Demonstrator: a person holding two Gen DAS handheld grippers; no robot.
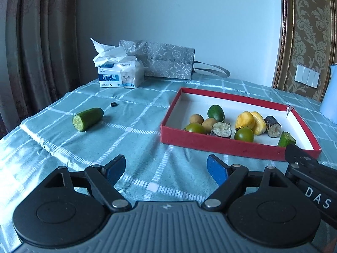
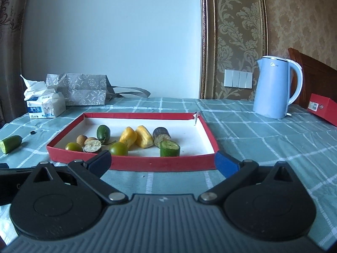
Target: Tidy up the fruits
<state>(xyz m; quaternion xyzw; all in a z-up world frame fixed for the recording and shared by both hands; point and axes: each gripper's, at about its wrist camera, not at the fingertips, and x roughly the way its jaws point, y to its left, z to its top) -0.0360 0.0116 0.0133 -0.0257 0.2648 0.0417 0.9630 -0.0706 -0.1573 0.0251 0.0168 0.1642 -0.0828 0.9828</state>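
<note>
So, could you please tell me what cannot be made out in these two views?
- Small black object on the tablecloth: too small to identify, both views.
- Red box beside the kettle: cut off by the right wrist view's edge.
- Tray's near floor: hidden behind its front wall.

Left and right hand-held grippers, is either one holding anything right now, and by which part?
Nothing is held. The left hand-held gripper and the right hand-held gripper are both open with only tablecloth between the fingers.
</note>
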